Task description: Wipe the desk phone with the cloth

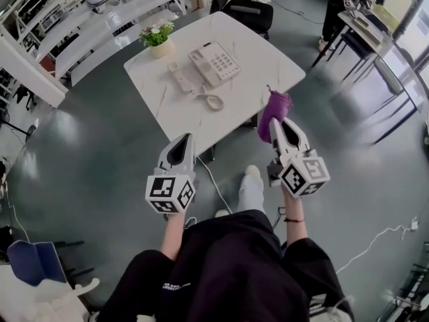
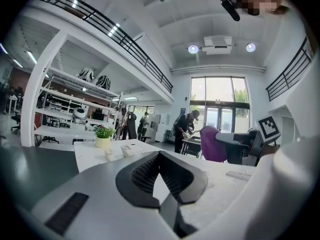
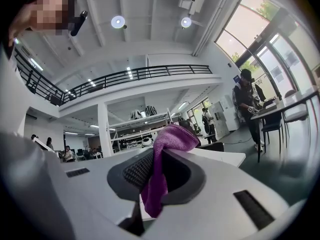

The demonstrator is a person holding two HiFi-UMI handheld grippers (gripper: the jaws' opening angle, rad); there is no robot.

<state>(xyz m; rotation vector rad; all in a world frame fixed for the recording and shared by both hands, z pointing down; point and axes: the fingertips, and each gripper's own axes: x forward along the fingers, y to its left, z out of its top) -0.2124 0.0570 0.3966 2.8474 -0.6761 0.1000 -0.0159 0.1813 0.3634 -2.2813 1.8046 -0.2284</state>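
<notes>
Standing back from the white table point(image 1: 268, 72), the person holds both tools short of its near edge. The step in hand looks like the approach, with no wiping begun. The left gripper point(image 1: 183, 141) has its jaws closed tip to tip on nothing. The right gripper point(image 1: 279, 127) pinches a purple cloth point(image 1: 273, 109), which bunches above the pads and hangs below them.

The desk phone point(image 1: 216, 63) lies on the table at about 12 o'clock from the person, well apart from both tools. Its handset point(image 1: 181, 80) rests off the cradle at the base's 8 o'clock, and the coiled cord point(image 1: 210, 101) loops at 6 o'clock.

To wipe well, the right tool should probably come in low from 5 o'clock, with the loose bunch of cloth leading, not the hard tips. The light base may slide, so the left tool could open and steady it from 9 o'clock. Short strokes across the keypad seem safer than long ones.

A potted plant point(image 1: 157, 39) stands at the phone's 10 o'clock, near enough to tip on a wide sweep. The cord and the loose handset lie between the person and the base, and the cloth could snag on them. An office chair point(image 1: 247, 9) sits at the table's 12 o'clock, and a floor cable point(image 1: 213, 178) runs at the person's feet. Another person point(image 1: 337, 5) works at a desk well away at 2 o'clock.
</notes>
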